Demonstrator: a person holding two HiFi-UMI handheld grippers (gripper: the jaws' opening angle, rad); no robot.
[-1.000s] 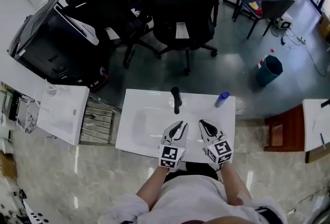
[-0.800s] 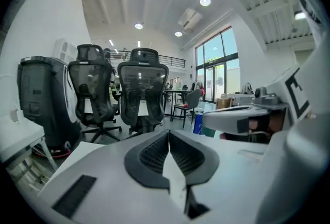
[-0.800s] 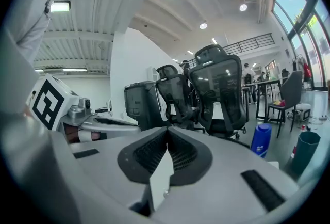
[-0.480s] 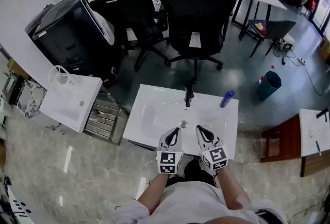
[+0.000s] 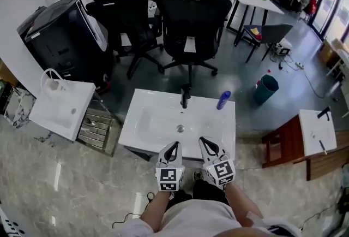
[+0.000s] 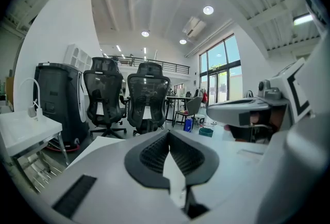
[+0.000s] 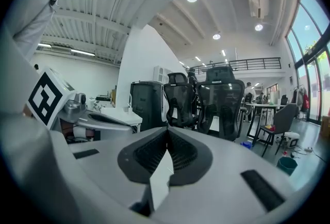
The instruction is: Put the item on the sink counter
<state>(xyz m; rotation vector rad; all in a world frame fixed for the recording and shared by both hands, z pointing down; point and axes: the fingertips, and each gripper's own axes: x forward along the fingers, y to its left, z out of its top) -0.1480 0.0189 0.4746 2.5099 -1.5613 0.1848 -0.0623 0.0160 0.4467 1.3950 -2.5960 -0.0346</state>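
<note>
An open office with black chairs [image 5: 191,12] lies behind a white sink counter [image 5: 147,121] on a glossy floor. A blue bottle [image 5: 223,100], the likely item, sits on the counter's back right corner, just right of the black faucet [image 5: 185,96]. Whether it stands or lies is unclear. Nothing touches it, so the placing looks done. The left gripper [image 5: 172,148] and right gripper [image 5: 206,146] hang side by side at the counter's near edge, close to the person's body and well apart from the bottle. Each gripper view shows its jaws pressed together with nothing between them, which suits hands that have finished.
</note>
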